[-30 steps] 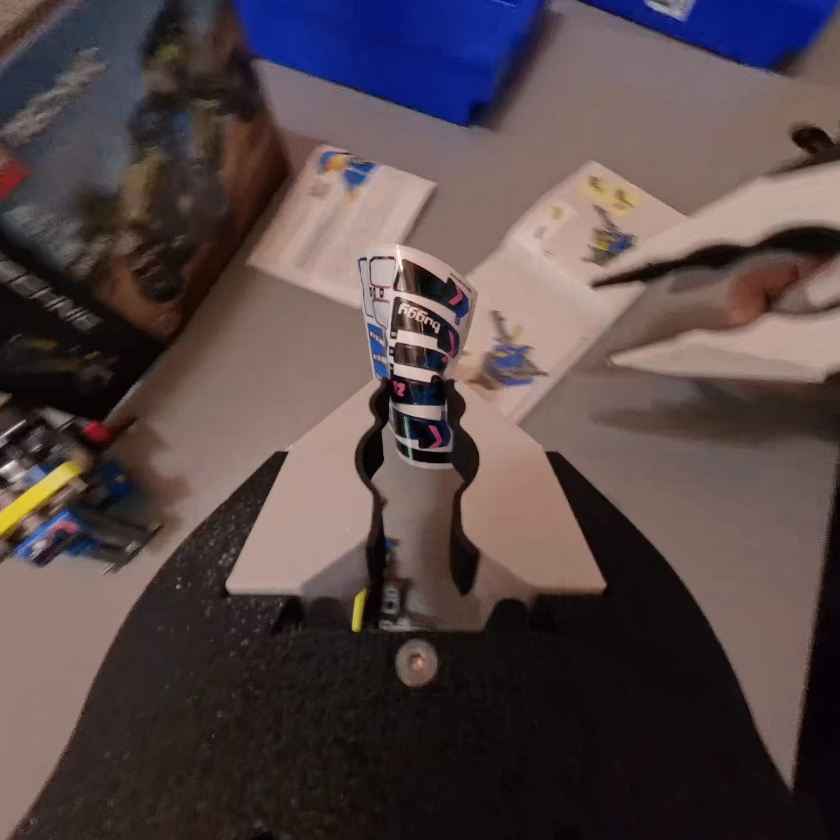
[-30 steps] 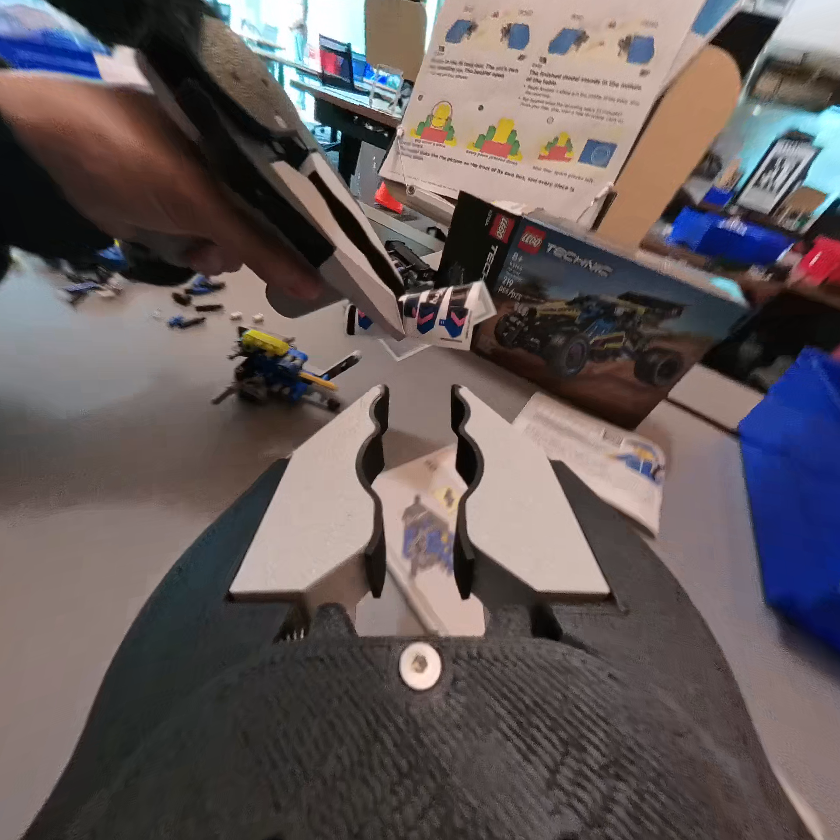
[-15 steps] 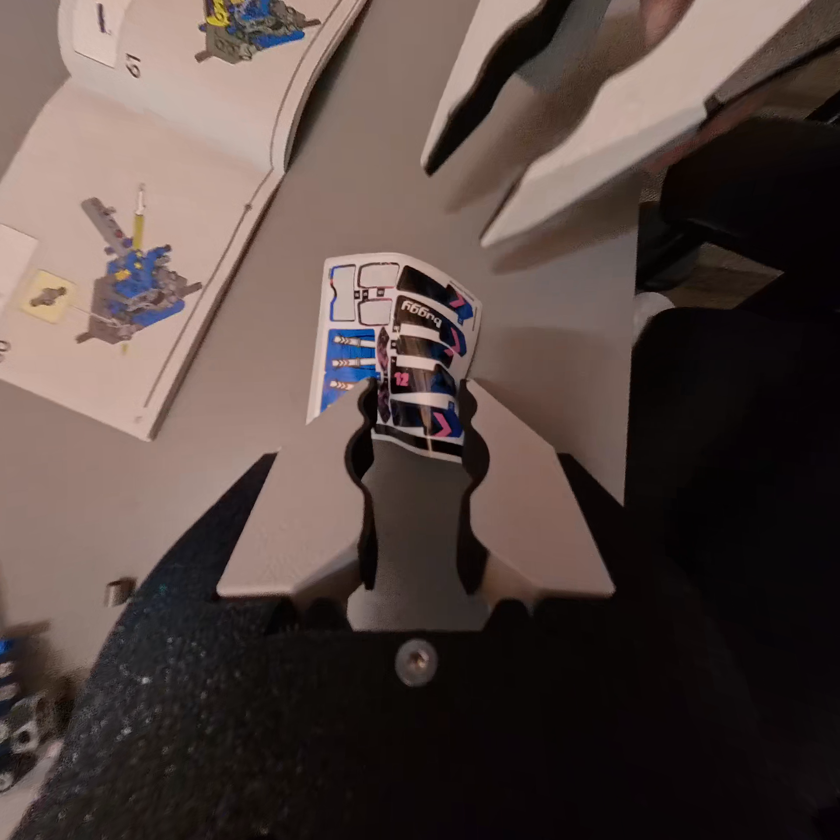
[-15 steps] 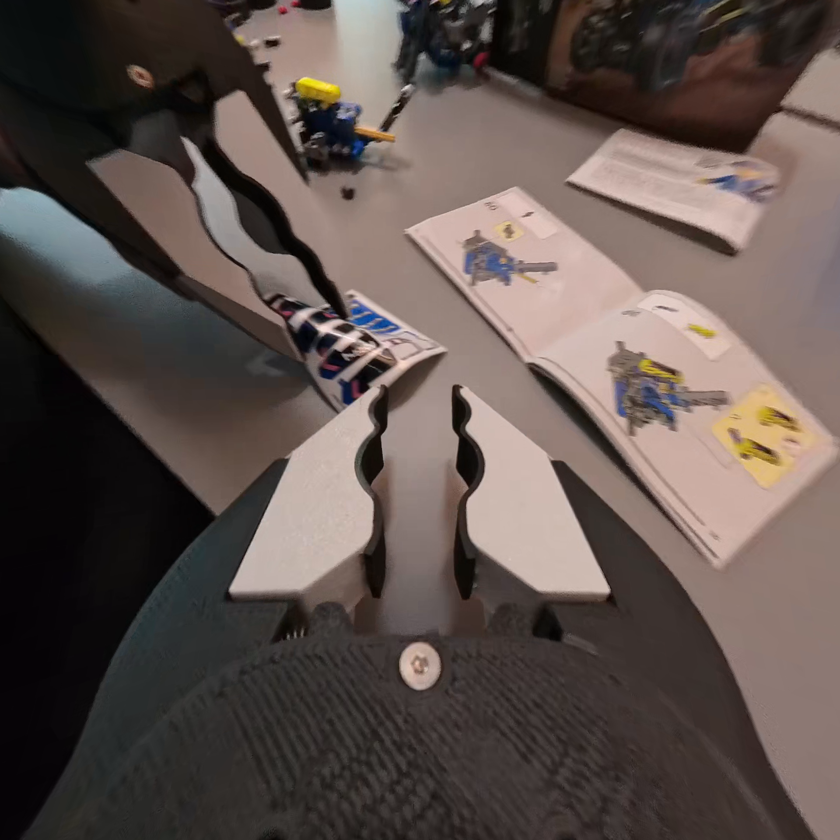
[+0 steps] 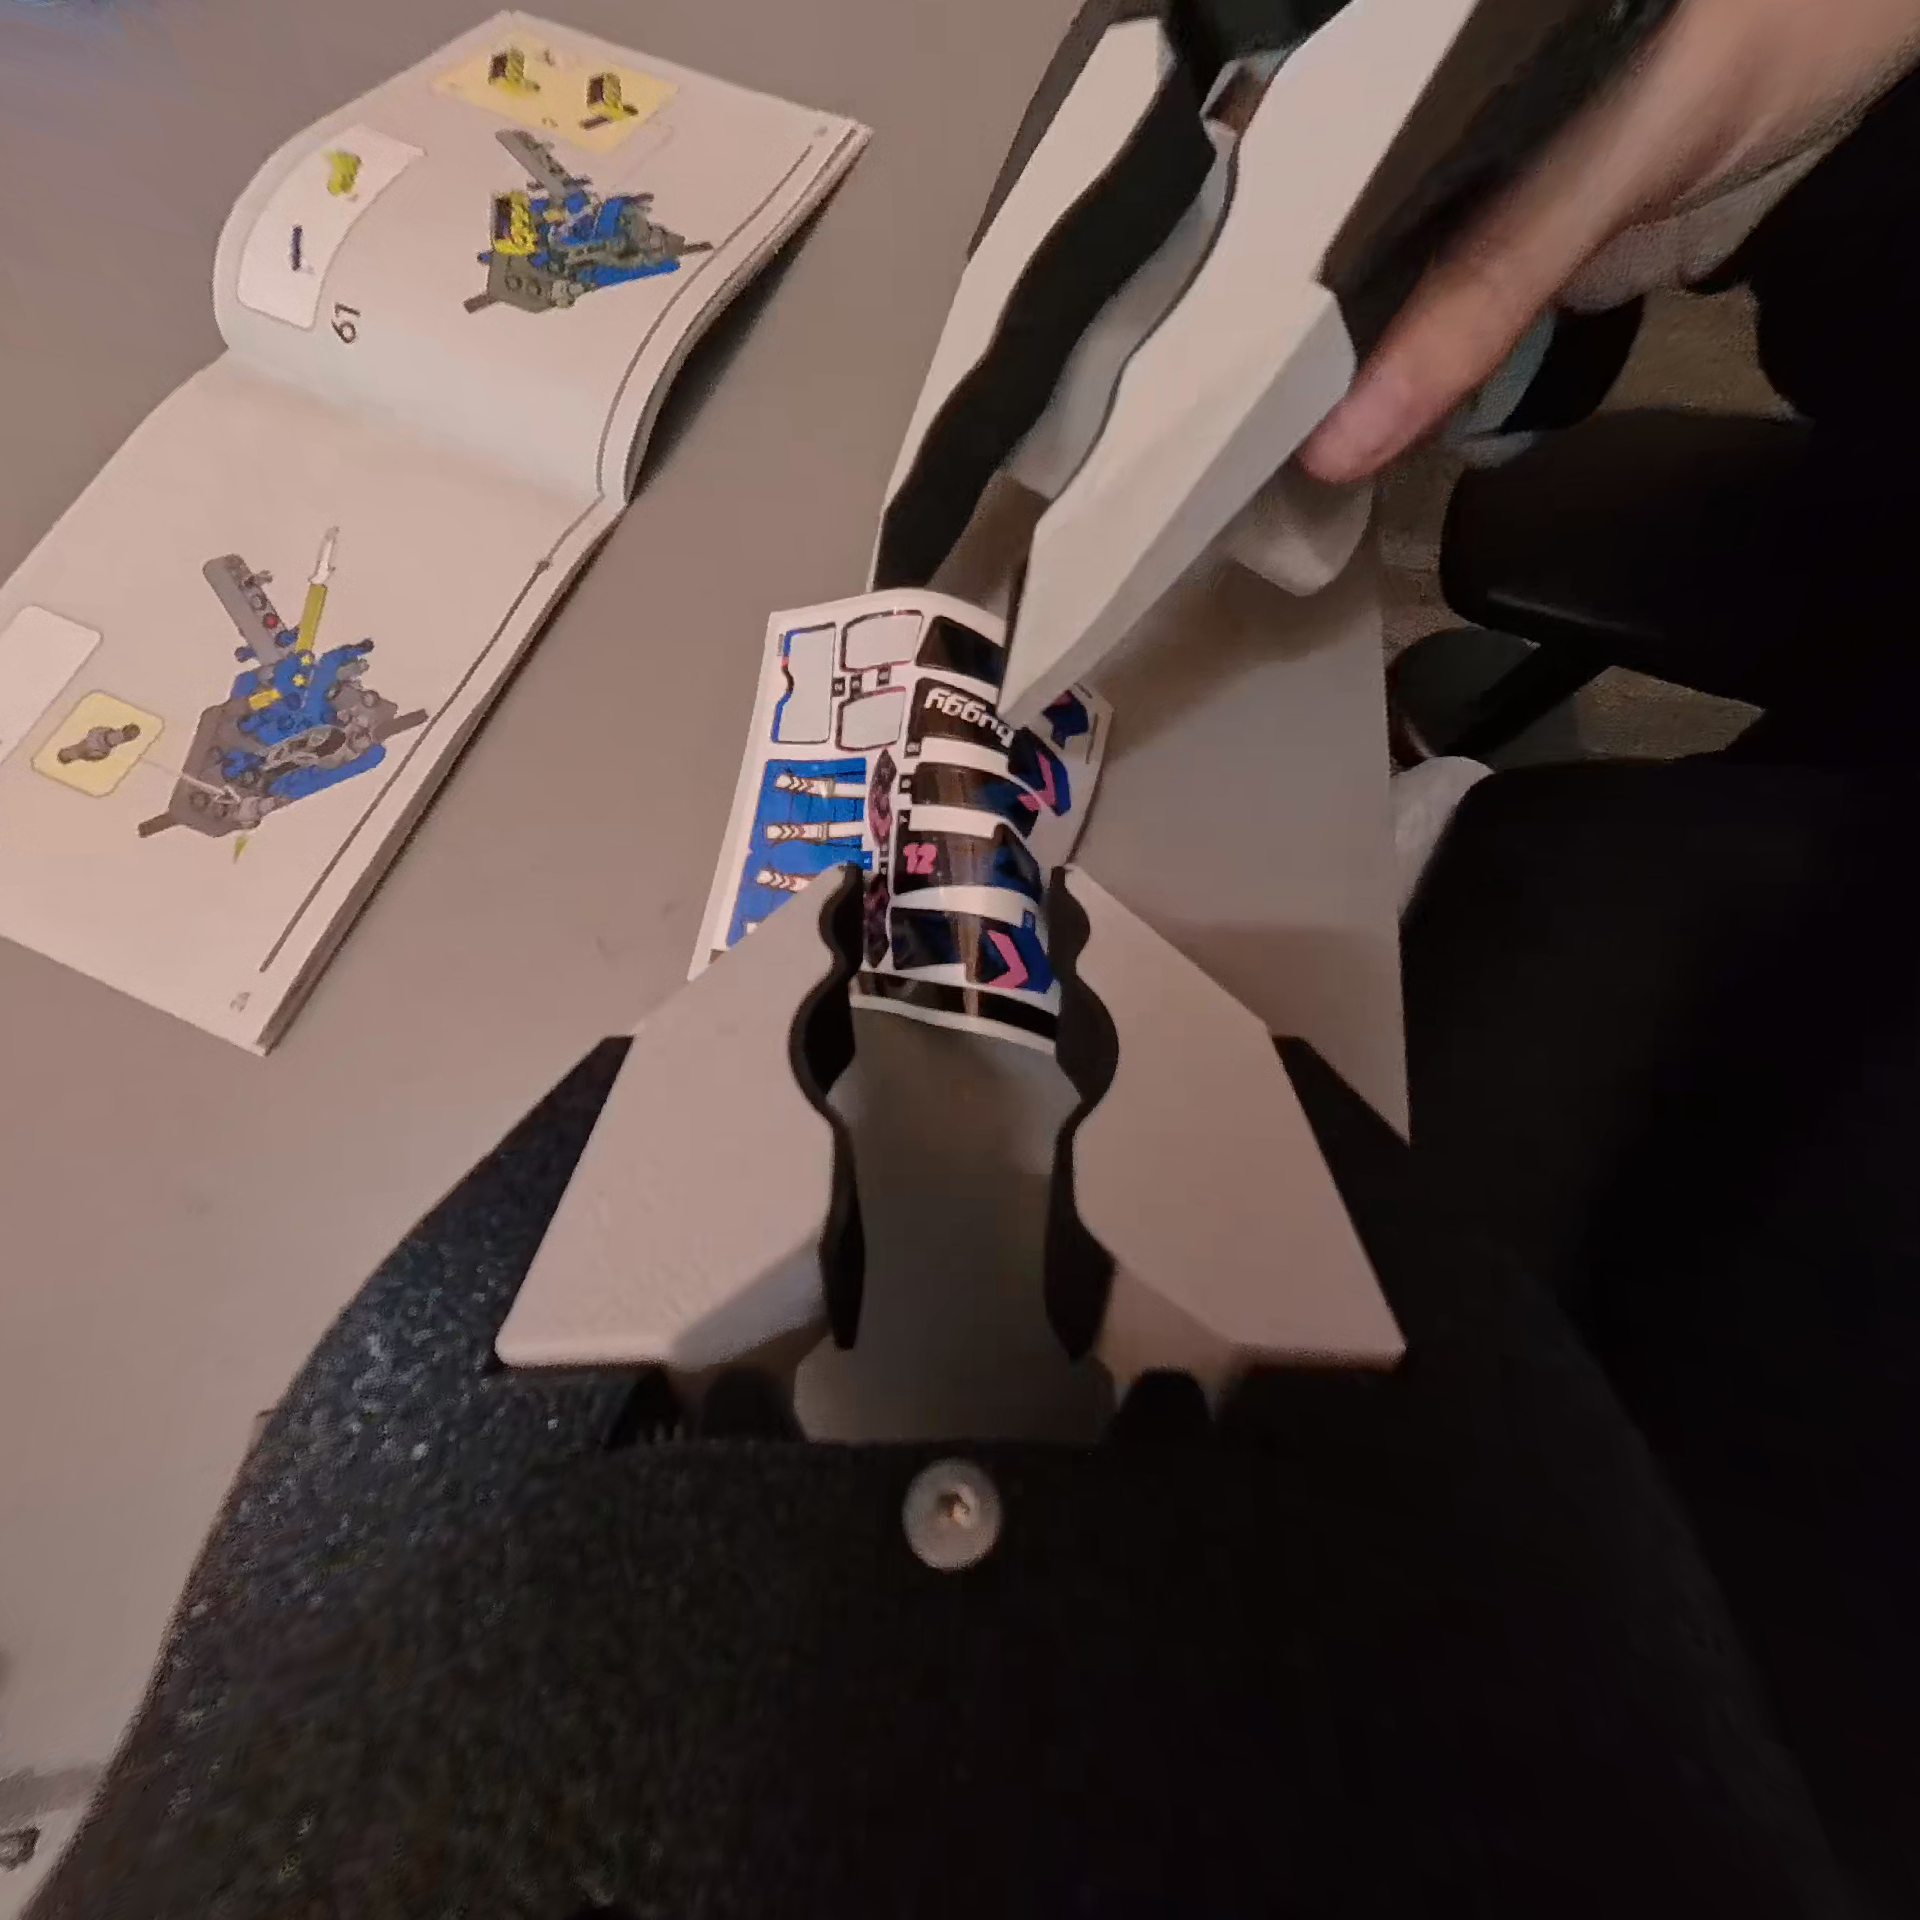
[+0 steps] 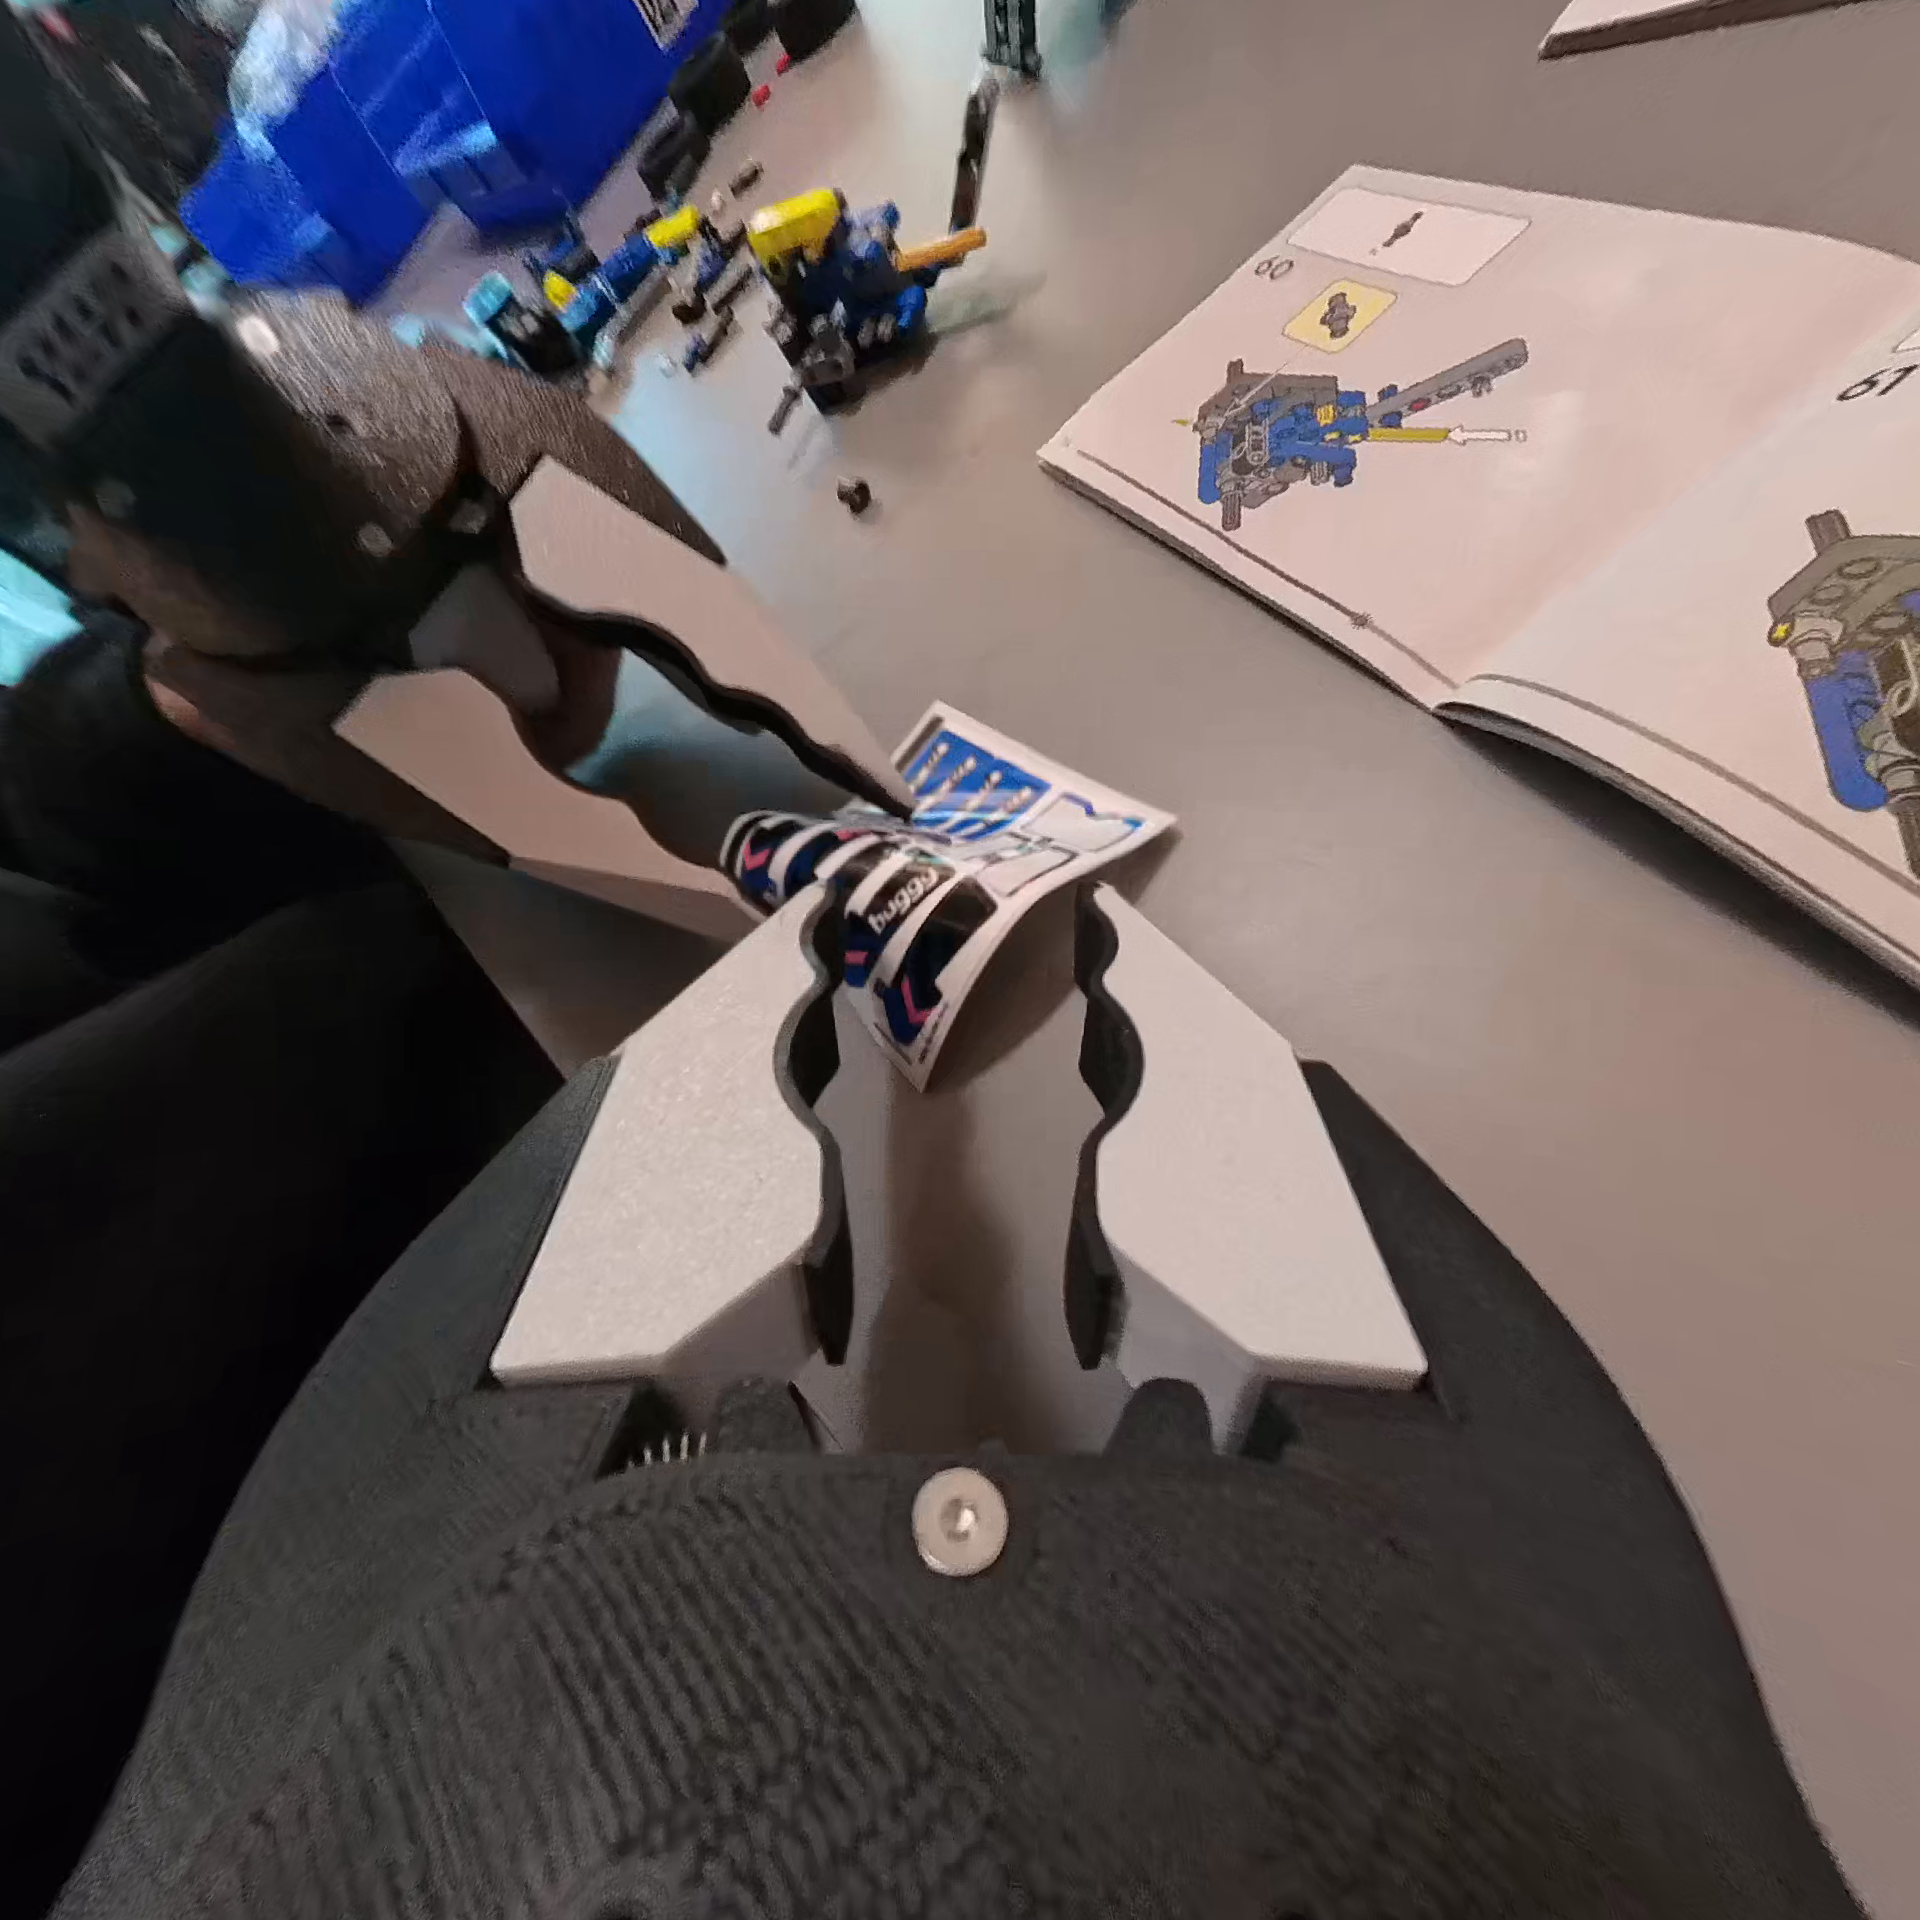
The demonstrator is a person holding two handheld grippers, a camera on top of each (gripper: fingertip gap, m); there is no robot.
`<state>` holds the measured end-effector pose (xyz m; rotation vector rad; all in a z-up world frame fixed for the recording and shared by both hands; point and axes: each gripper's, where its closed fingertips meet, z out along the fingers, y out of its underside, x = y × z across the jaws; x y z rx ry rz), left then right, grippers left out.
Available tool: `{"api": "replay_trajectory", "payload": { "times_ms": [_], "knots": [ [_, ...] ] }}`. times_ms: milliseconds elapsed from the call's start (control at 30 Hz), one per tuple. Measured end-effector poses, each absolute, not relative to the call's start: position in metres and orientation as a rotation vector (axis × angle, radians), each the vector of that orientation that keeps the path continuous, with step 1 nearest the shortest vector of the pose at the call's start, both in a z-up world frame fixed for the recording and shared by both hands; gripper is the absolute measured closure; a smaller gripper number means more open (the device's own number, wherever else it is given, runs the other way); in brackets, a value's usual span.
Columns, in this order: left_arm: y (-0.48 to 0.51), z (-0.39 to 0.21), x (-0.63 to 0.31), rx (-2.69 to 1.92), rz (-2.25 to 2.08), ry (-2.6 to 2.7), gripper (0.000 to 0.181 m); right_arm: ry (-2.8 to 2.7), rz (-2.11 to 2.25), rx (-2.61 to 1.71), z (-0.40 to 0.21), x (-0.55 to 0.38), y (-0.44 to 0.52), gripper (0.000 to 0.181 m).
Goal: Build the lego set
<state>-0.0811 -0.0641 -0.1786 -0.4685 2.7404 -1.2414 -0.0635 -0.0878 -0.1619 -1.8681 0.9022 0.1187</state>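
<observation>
- While the curled glossy sticker sheet with blue, black and pink decals sits near the table's front edge, both grippers work on it.
- Left gripper: grey wedge fingers, black body. In the left wrist view the sheet's near end sits between the tips with a visible gap; in the right wrist view the same fingers look nearly closed on the sheet's edge. Cannot tell if it is actually pinching.
- Right gripper: fingers spread apart, sheet's curled corner lying in the gap, touching the left-hand finger. From the left wrist view, one of its fingertips presses down on the sheet's far end.
- Sheet is bowed upward in the middle, its far corner flat on the grey table.
- Open white instruction booklet lies flat on the table, just beyond the sheet and apart from it.
- Partly built blue and yellow lego model stands farther back from the sheet, loose small parts around it.
- Blue plastic bin sits beyond the model, blurred.
- A person's hand grips the right gripper's body.
</observation>
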Motion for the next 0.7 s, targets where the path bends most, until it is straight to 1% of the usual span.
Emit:
{"api": "replay_trajectory", "payload": {
  "times_ms": [67,167,267,300,333,433,533,700],
  "knots": [
    [-0.063,-0.176,-0.080,-0.453,-1.252,2.707,0.149,0.912,0.180,-1.804,-0.158,-0.063,-0.084,0.141],
    [-0.063,-0.173,-0.077,-0.417,-1.263,2.666,0.148,0.889,0.237,-1.787,-0.157,-0.065,-0.079,0.154],
    [-0.062,-0.172,-0.079,-0.380,-1.266,2.652,0.142,0.861,0.253,-1.792,-0.156,-0.066,-0.076,0.163],
    [-0.062,-0.172,-0.080,-0.370,-1.274,2.650,0.140,0.856,0.256,-1.793,-0.156,-0.066,-0.076,0.169],
    [-0.061,-0.169,-0.081,-0.364,-1.292,2.645,0.135,0.849,0.265,-1.795,-0.156,-0.067,-0.076,0.173],
    [-0.053,-0.157,-0.075,-0.430,-1.373,2.604,0.129,0.819,0.297,-1.786,-0.153,-0.070,-0.078,0.175],
    [-0.039,-0.150,-0.064,-0.590,-1.481,2.603,0.129,0.792,0.320,-1.761,-0.149,-0.071,-0.081,0.181],
    [-0.031,-0.145,-0.053,-0.849,-1.761,2.669,0.132,0.720,0.404,-1.701,-0.137,-0.077,-0.079,0.181]
  ]
}}
